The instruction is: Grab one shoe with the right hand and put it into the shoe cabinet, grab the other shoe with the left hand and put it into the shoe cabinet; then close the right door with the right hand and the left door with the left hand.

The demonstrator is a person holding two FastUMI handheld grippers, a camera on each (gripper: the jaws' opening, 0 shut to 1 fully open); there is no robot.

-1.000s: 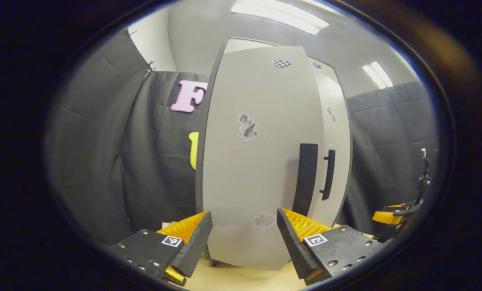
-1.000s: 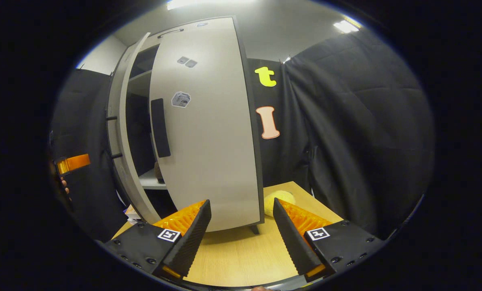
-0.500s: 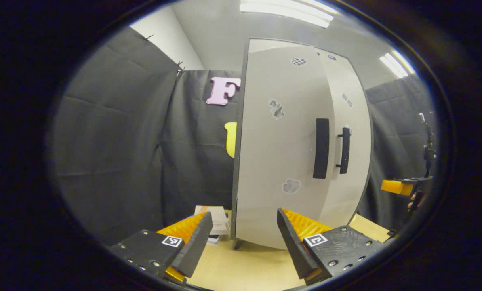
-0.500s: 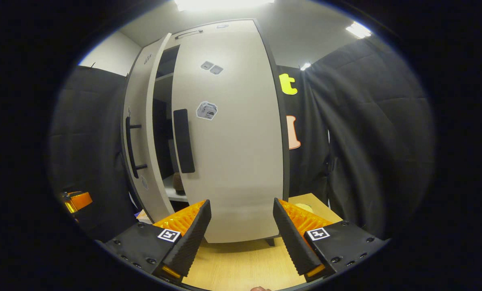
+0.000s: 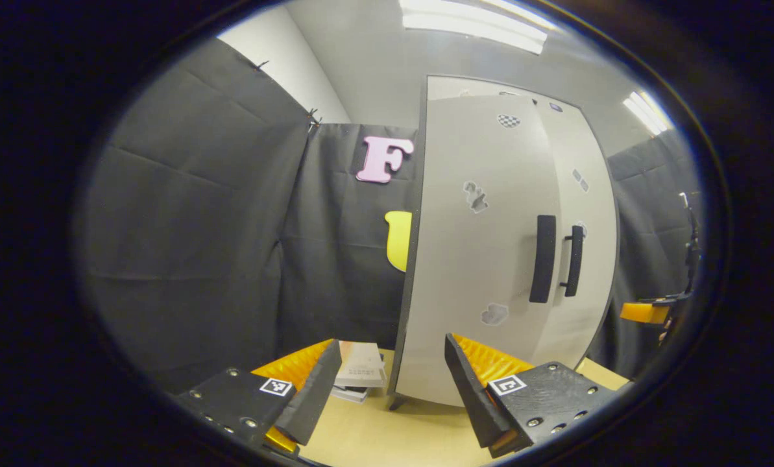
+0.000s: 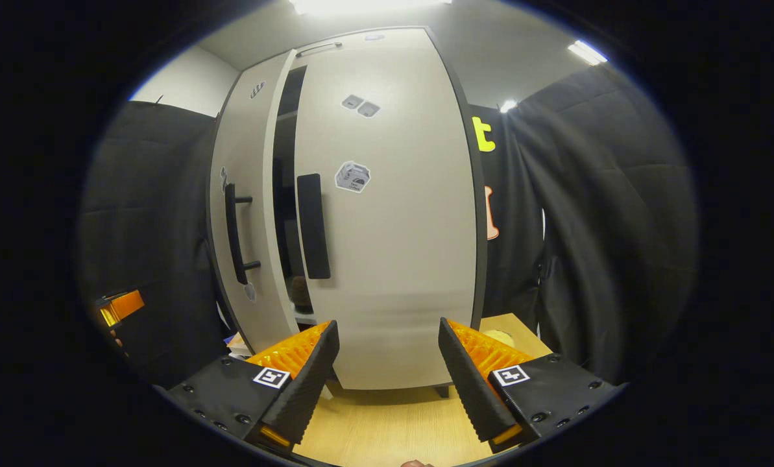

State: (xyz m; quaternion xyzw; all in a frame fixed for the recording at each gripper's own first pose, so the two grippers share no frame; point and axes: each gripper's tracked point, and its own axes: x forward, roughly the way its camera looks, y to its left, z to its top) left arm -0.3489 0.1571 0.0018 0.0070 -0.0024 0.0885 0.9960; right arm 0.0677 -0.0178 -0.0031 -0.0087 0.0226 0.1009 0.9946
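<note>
The right gripper (image 6: 387,363) and left gripper (image 5: 390,376) are hovering with fingers released before the tall grey shoe cabinet (image 6: 387,214) standing on the wooden desk (image 6: 387,421), its left door (image 6: 247,214) remaining slightly ajar.

shoe cabinet (image 6: 387,214) stands on the table (image 6: 387,428) at 12 o'clock; books (image 5: 359,373) at its 9 o'clock.

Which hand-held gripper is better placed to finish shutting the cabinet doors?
Probably the left hand-held gripper: the left door stands ajar, leaving a dark gap beside the right door, which looks nearly shut.
</note>
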